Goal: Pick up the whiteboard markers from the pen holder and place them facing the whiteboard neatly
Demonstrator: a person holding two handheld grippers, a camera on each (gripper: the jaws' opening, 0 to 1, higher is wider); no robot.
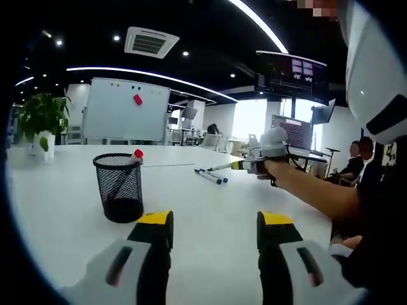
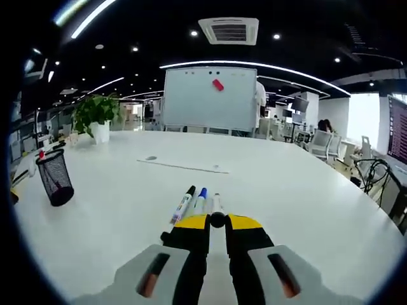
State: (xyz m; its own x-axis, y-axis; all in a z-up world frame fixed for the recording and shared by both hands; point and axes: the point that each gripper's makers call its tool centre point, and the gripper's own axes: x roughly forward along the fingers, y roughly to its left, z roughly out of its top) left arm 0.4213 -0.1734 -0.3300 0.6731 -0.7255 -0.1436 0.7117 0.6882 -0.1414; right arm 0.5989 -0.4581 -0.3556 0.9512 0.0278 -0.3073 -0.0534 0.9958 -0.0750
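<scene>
On the far left of the left gripper view a green plant sits in a white pot on the big white table. Next comes the black mesh pen holder, with one red-capped marker leaning inside it. Behind it stands the whiteboard. The left gripper hangs just this side of the pen holder with its yellow tips wide apart and nothing between them. Further right, two markers lie on the table, and the right gripper is beside them, held out by a person's arm.

In the right gripper view the pen holder is far off to the left. In the middle, three markers lie side by side, tips toward the whiteboard. The right gripper has its tips closed on the white marker at the right of the row, pinching its near end.

What could go wrong: if that gripper lets go while it is tilted, the white marker may roll or turn and bump its neighbours out of line. The left gripper may also knock the light pen holder over when it reaches in for the last marker, because the marker leans against one side
</scene>
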